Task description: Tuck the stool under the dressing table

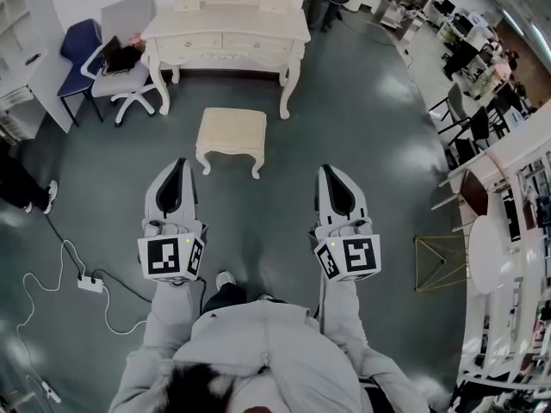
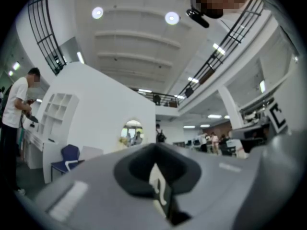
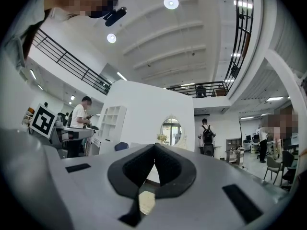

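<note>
Jaws of left gripper [image 2: 155,150] seen shut, dark pads met tip to tip, nothing held between. Beyond tips, white partition wall [image 2: 103,109] seen, oval mirror [image 2: 133,132] shown against it. Blue chair [image 2: 70,157] placed beside wall. Person in white shirt [image 2: 17,104] seen standing far left. Round ceiling lights [image 2: 172,17] lit overhead.

Open-plan office/lab hall: monitors [image 1: 446,9] in rows, office chairs [image 1: 472,126], balcony railing [image 3: 201,86], high ceiling with round lights [image 3: 171,3]. Mock bedroom corner: dressing table [image 1: 224,43] against freestanding white wall [image 3: 144,114].
</note>
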